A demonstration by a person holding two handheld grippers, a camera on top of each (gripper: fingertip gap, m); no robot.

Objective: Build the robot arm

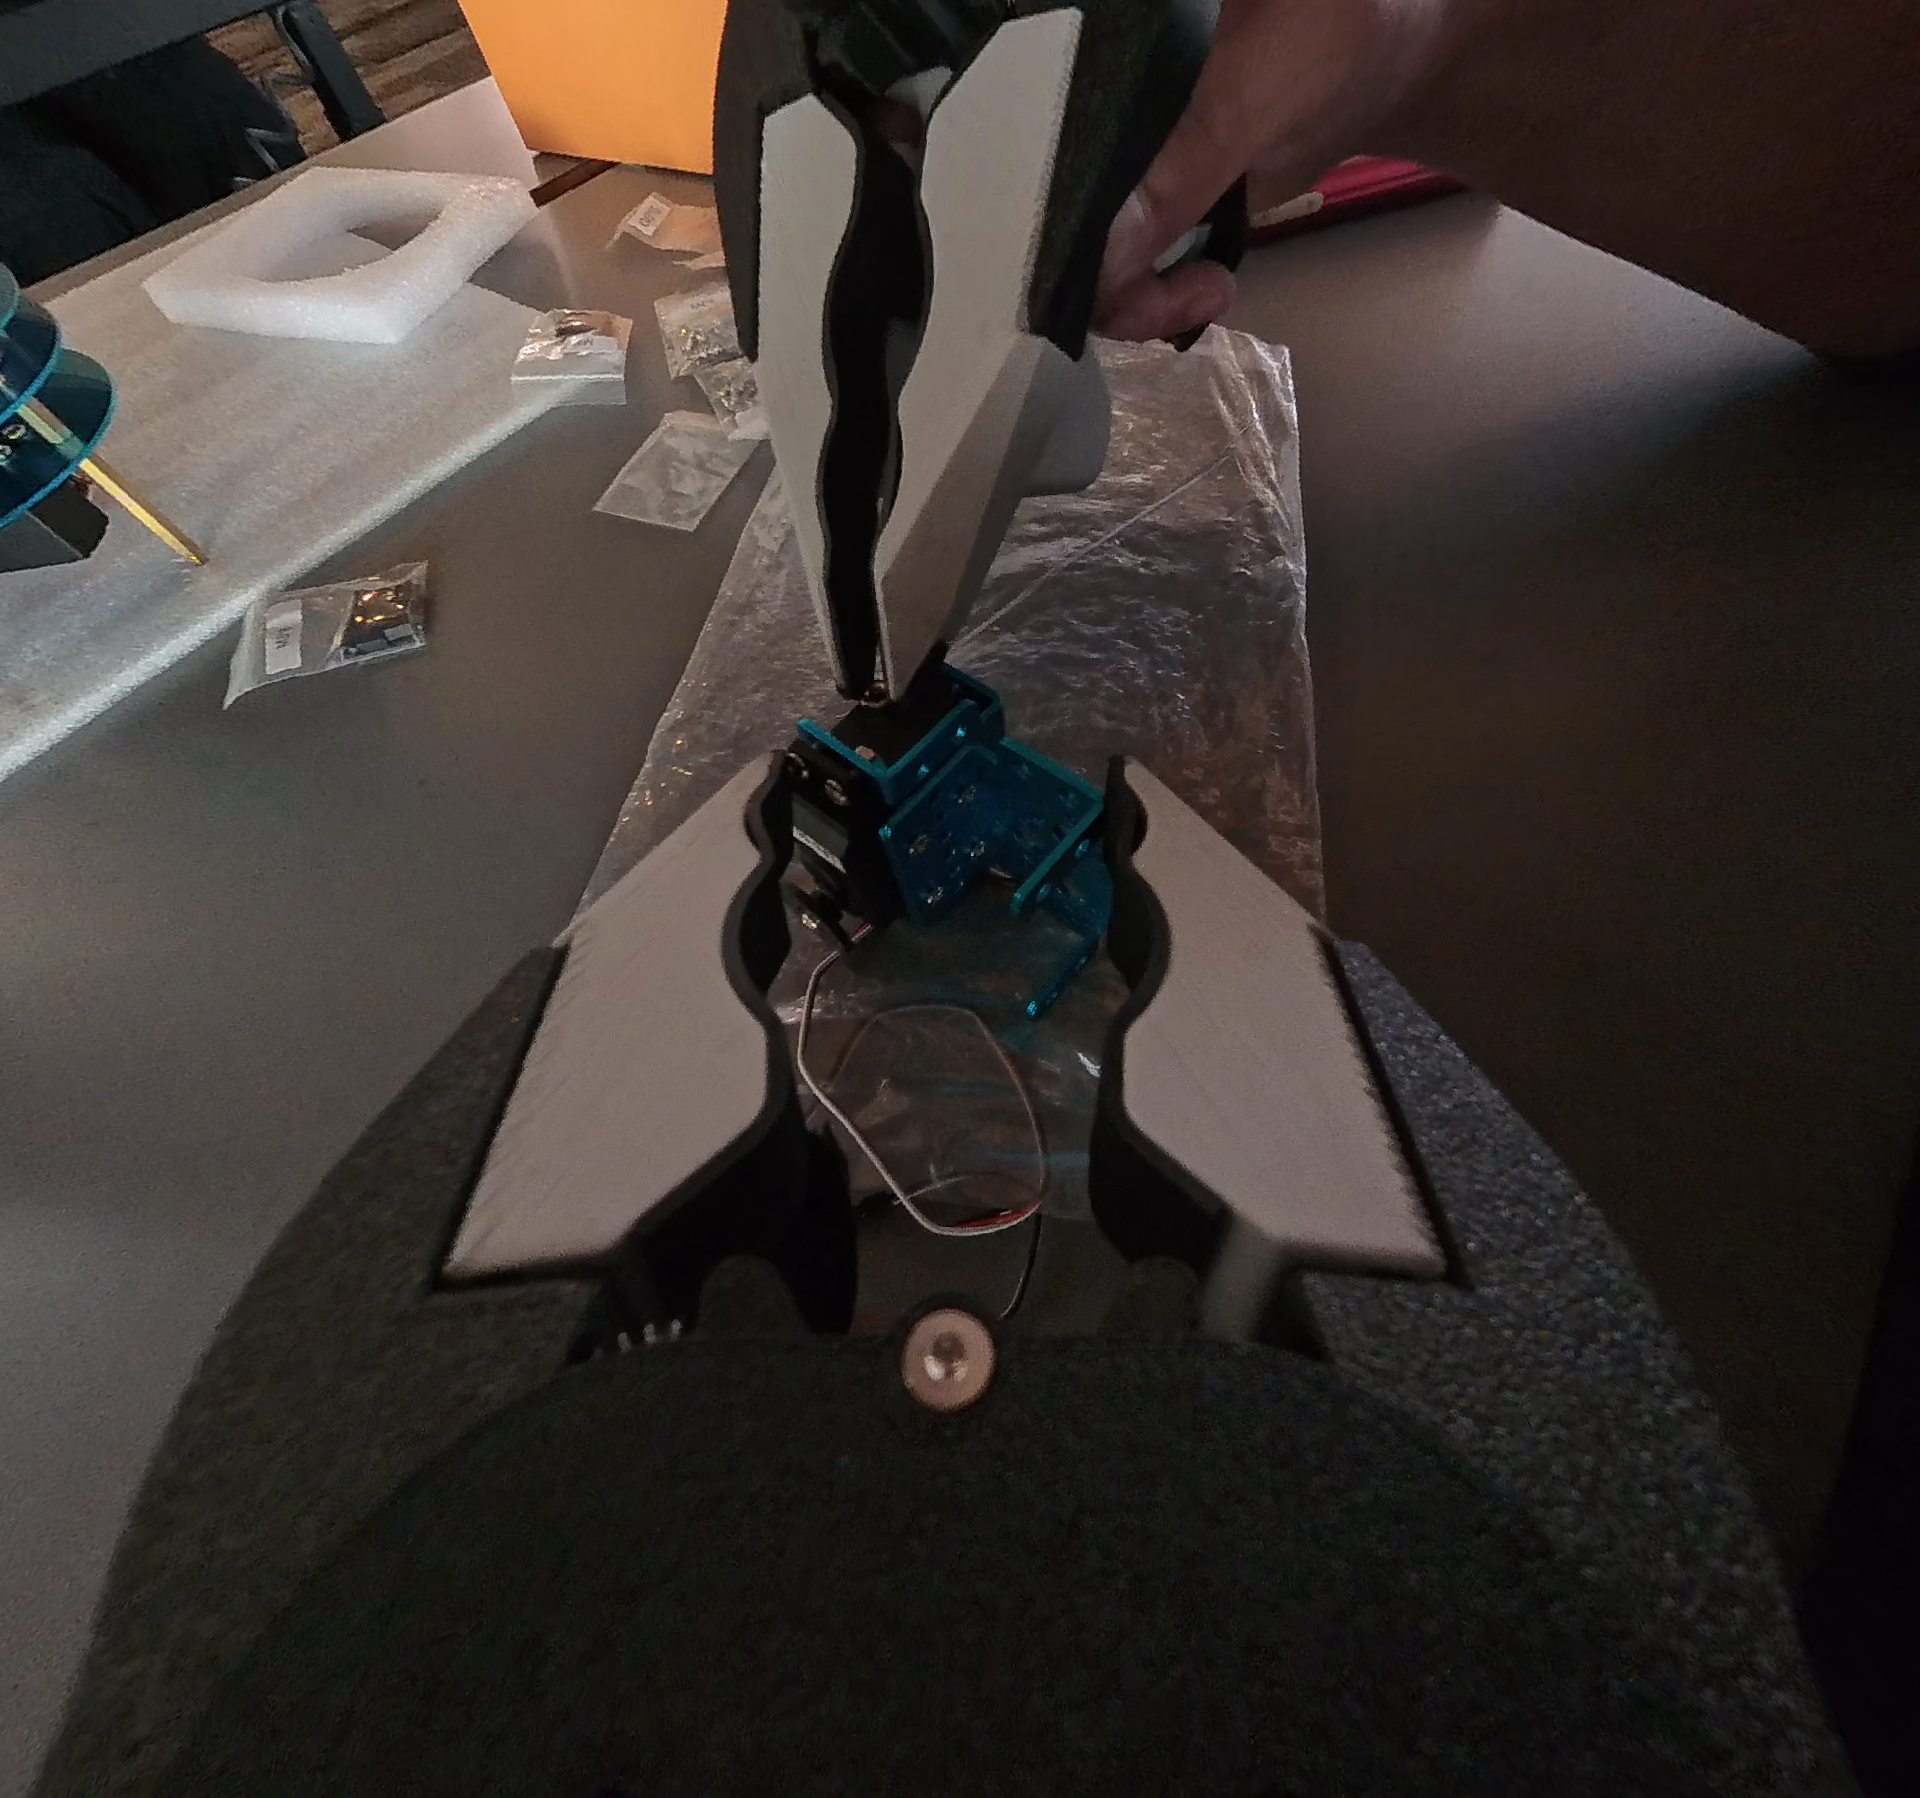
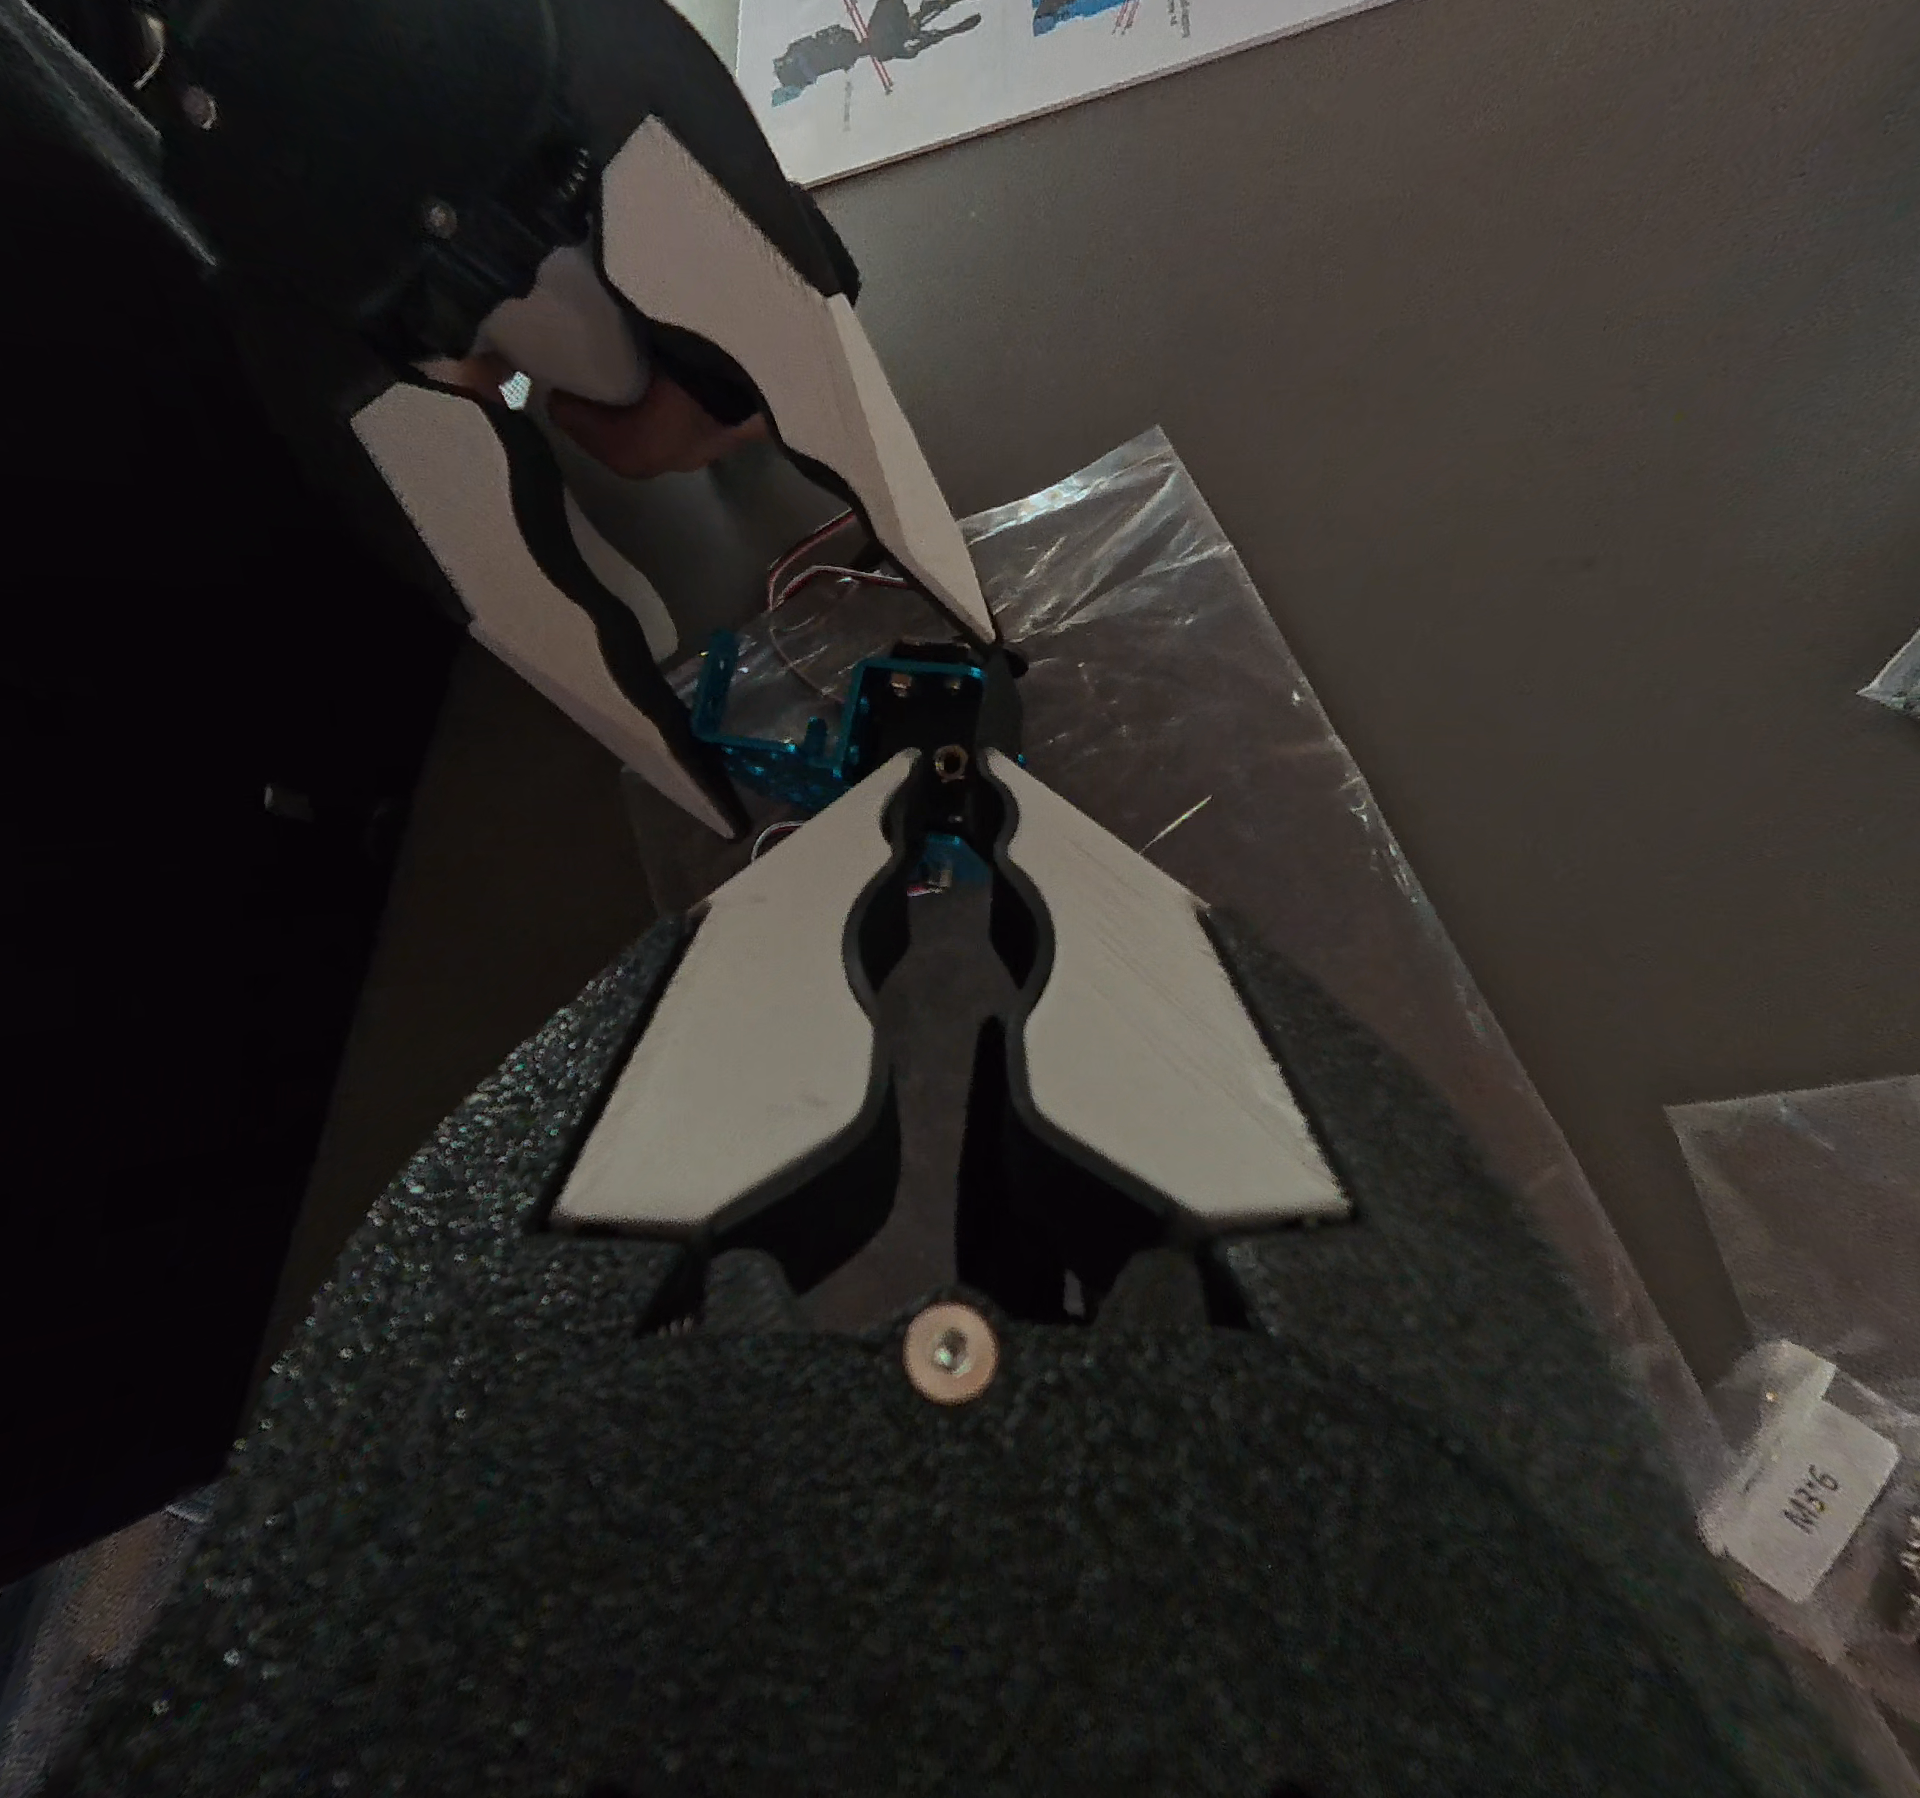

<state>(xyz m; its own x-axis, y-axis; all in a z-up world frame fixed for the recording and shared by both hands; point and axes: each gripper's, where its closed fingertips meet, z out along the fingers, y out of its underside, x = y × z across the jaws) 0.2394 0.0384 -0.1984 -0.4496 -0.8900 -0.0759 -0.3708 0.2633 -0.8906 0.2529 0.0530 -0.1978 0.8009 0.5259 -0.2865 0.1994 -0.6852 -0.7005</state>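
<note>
Left gripper hugs the blue metal bracket with the black motor, on the plastic bag. Right gripper pinches a tiny brass part on top. Hold steady; push straight.

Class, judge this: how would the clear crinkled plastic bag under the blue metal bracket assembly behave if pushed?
The clear crinkled plastic bag looks thin and floppy, so it would probably bunch up. Its glossy surface might slide on the grey table, likely carrying the blue metal bracket assembly resting on it.
</note>
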